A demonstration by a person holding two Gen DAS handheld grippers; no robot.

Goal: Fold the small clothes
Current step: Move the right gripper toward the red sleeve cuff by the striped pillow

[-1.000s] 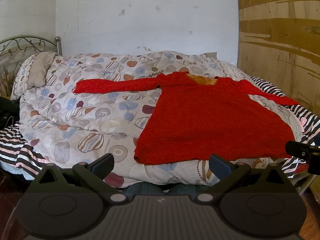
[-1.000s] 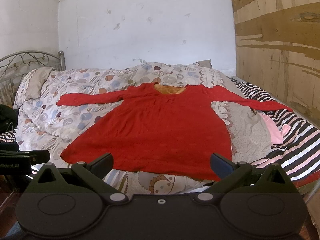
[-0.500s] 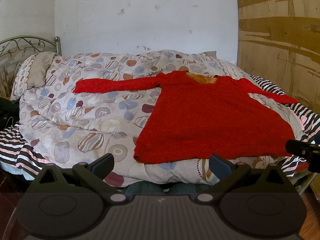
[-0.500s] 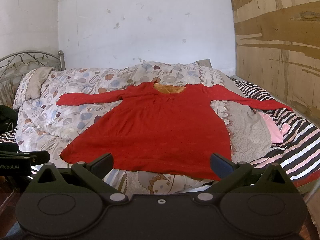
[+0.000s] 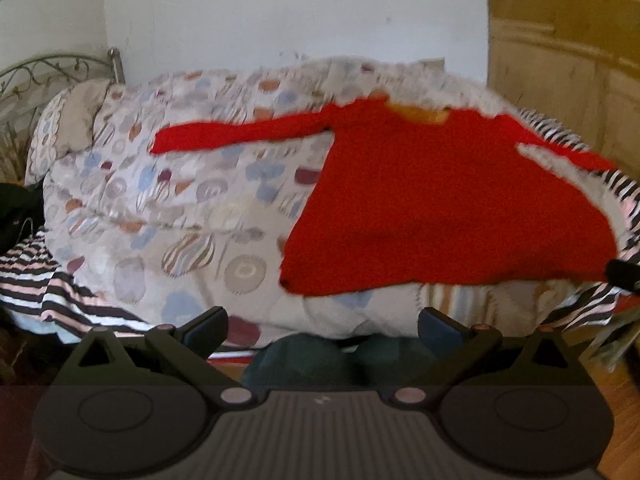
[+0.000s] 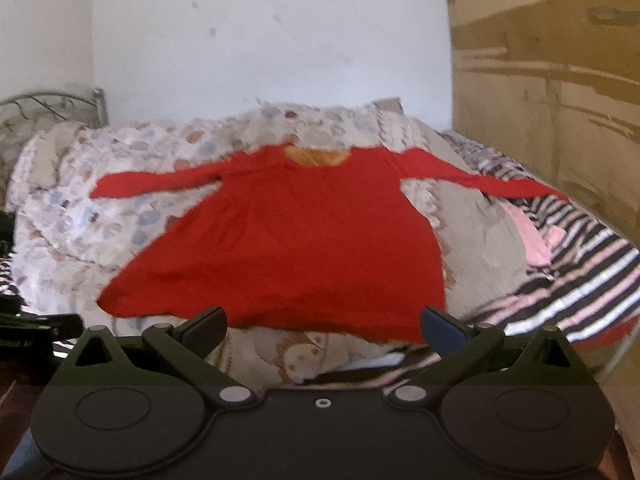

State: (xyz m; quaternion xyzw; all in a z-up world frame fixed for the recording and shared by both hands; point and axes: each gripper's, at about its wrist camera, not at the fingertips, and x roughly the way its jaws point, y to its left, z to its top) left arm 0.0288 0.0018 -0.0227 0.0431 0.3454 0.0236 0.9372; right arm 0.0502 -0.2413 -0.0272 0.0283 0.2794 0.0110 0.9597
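Patterned quilt (image 6: pixel 76 216) covers the bed; the red top (image 6: pixel 296 248) lies flat on it, sleeves spread. Both grippers' jaws stand open, empty, short of the hem. Best pinch each sleeve cuff and fold inward.

Both views motion-blurred, quilt (image 5: pixel 168 216) pattern smeared

Light: soft, even, bright on the white wall (image 6: pixel 260 40)
Shadows: faint; dark under the bed's near edge
Blur: both views smeared; quilt (image 5: pixel 168 200) pattern and red garment (image 6: pixel 288 248) edges soft
Distortion: fisheye bending, black corners
Sharpest: hand-held gripper bodies, bottom of frame
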